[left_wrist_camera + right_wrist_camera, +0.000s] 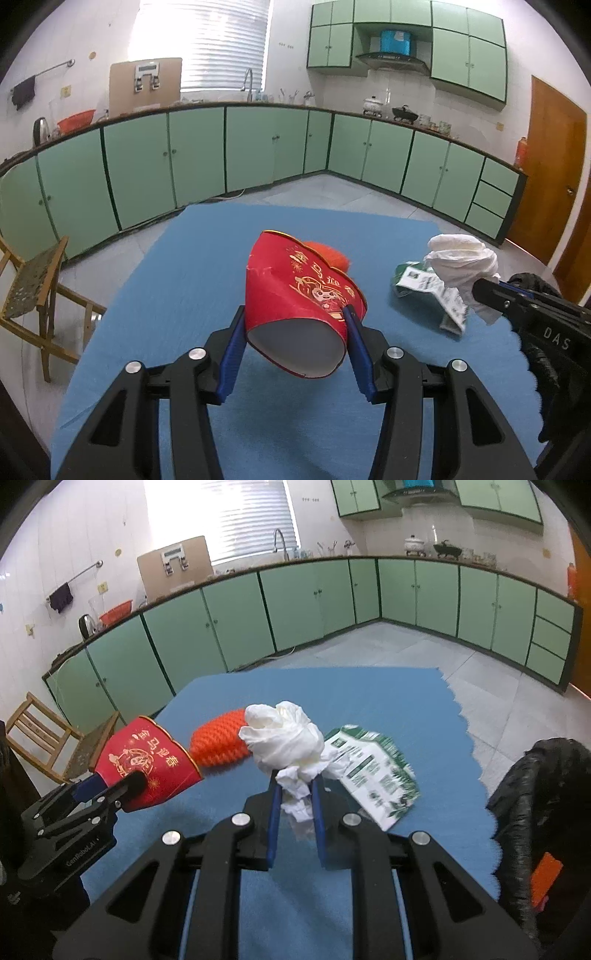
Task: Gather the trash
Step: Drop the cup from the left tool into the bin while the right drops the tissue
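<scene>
- The left gripper [295, 314], nearest its own camera, has its blue fingers [231, 350] pressed on both sides of a red paper cup with gold printing [303, 291], which they hold on its side, open mouth toward the lens and clear of the blue cloth-covered table [192, 266].
- The right gripper [293, 788] has its fingers nearly together, pinching the lower tail of a crumpled white tissue wad [284, 738]; the bulk of the wad billows above the tips.
- To do this step well, I judge both grips should keep steady pressure: the cup wall is already dented and could crumple or slip, and the tissue is held only by a thin tail that could tear.
- A flattened green-and-white carton [373, 771] and an orange knitted ball [221, 742] lie on the table, just behind the held items.
- A black bag [535, 812] sits at the table's right edge, probably the destination.
- Both grippers point forward and downward, side by side, with the right one showing at the edge of the left view.
</scene>
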{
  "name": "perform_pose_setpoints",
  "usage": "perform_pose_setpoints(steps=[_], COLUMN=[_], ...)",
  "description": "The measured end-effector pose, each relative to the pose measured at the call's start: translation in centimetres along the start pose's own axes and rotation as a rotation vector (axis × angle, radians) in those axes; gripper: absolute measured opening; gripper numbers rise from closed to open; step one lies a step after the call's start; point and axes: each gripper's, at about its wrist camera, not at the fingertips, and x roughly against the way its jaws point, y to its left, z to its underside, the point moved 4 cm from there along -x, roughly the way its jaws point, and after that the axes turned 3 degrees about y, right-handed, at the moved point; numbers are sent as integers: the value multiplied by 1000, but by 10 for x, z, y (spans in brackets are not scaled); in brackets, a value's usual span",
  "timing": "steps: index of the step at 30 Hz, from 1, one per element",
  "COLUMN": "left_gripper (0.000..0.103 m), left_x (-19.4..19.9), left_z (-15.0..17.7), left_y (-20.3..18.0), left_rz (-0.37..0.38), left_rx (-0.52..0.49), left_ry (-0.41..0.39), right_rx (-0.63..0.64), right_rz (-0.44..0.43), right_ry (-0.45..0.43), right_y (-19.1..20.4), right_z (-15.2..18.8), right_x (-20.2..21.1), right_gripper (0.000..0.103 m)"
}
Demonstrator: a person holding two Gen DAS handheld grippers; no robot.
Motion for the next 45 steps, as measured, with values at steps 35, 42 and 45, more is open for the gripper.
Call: perform_pose_setpoints(steps=[35, 42, 45], left_gripper=[51, 51, 51], left_x=[52, 43, 39], left_z=[-20, -23, -20], left_y=[-201, -258, -284], left_rz=[331, 408, 437], left_rx=[-189, -241, -268], left_ry=[-71, -78, -74], right_rx=[-150, -195, -219], right_rz=[268, 348, 382], right_ry=[-170, -185, -185], right_y=[-151, -197, -218], right_z=[29, 49, 60], right_x=[161, 182, 189], right_gripper=[15, 15, 15])
